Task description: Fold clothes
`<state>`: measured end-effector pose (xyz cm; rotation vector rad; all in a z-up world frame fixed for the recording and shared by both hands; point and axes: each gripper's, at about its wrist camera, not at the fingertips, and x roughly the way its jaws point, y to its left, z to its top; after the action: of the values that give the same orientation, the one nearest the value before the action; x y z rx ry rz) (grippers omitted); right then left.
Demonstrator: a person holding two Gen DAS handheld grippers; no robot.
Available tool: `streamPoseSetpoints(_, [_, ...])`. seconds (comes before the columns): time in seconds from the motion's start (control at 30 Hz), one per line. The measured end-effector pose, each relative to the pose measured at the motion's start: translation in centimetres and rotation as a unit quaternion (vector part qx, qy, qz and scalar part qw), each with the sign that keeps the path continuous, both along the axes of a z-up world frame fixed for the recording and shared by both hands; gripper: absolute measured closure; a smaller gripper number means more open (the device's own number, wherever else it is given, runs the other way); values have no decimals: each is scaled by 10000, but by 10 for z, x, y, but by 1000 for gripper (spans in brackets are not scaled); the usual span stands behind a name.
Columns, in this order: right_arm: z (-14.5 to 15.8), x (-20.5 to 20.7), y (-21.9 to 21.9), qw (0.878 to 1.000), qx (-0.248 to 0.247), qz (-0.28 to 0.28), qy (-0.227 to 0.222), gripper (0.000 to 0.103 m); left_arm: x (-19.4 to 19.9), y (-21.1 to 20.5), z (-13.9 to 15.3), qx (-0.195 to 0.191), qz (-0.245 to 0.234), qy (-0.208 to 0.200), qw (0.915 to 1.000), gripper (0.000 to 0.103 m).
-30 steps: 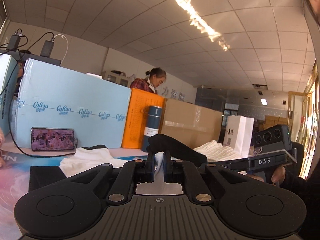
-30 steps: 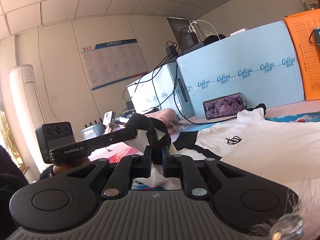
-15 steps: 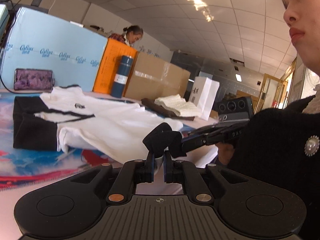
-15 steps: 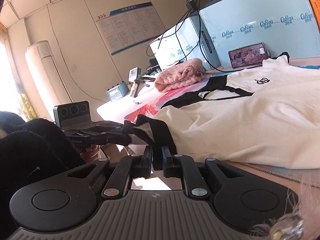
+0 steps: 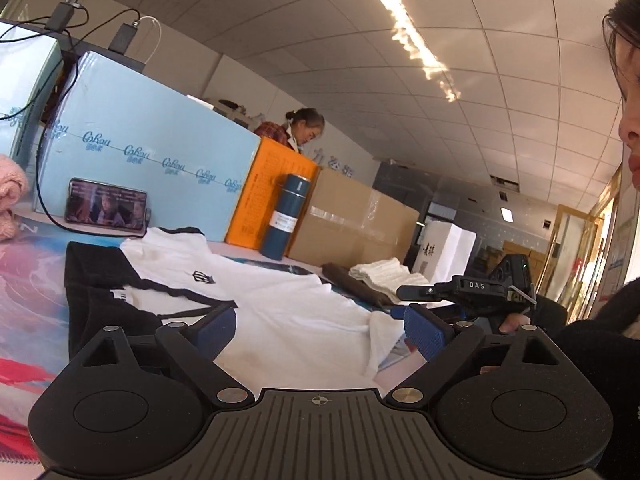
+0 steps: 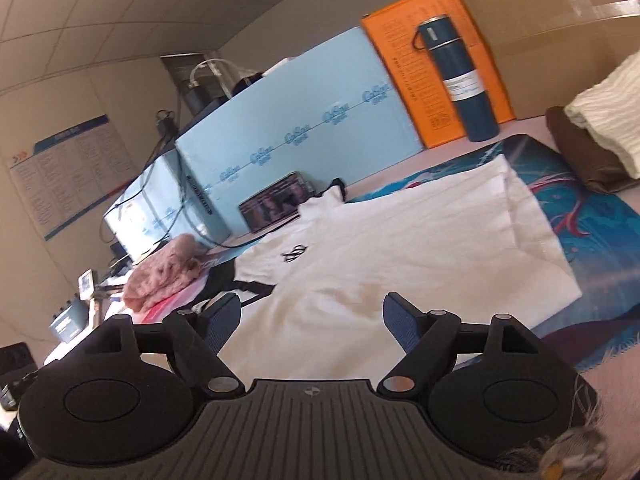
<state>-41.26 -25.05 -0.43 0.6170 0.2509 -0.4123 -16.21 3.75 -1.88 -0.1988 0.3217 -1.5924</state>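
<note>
Lying spread on the patterned mat (image 6: 592, 216) on the counter, the white shirt (image 6: 400, 248) with black sleeves shows a small dark logo on its chest. Both the left gripper (image 5: 320, 330) and the right gripper (image 6: 312, 316) have their fingers wide apart and hold nothing, just above the shirt's near edge. A blue flask (image 6: 460, 76) stands at the far side, with folded cloths (image 6: 600, 136) to the right.

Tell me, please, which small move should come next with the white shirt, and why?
Probably bring the left tool down to the black sleeve and grip its edge to fold it inward. Both it and the right tool are open and empty, and the white shirt lies spread on the mat.
</note>
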Motion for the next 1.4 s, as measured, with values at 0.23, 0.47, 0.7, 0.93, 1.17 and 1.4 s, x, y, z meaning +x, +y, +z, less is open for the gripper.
streamPoseSetpoints(0.23, [-3, 38, -23, 9818, 267, -1205, 1444, 25, -3, -45, -15, 291, -47, -273, 9992, 10])
streamPoseSetpoints(0.47, [-14, 76, -1, 9480, -557, -1704, 2628, 46, 10, -38, -28, 375, 198, 18, 9991, 9])
streamPoseSetpoints(0.7, [-14, 60, 8, 9542, -786, -1634, 2380, 92, 16, -38, -27, 332, 218, 228, 9990, 9])
streamPoseSetpoints(0.93, [5, 5, 29, 9656, -577, -1835, 1751, 99, 4, -56, 1, 777, 687, -800, 9914, 9])
streamPoseSetpoints(1.17, [-15, -51, 49, 9690, 174, -1931, 1533, 100, -8, -81, 20, 1339, 1106, -1731, 9695, 9])
streamPoseSetpoints(1.4, [-14, -81, 38, 9662, 317, -2406, 866, 42, -28, -100, 4, 1923, 649, -2205, 9540, 9])
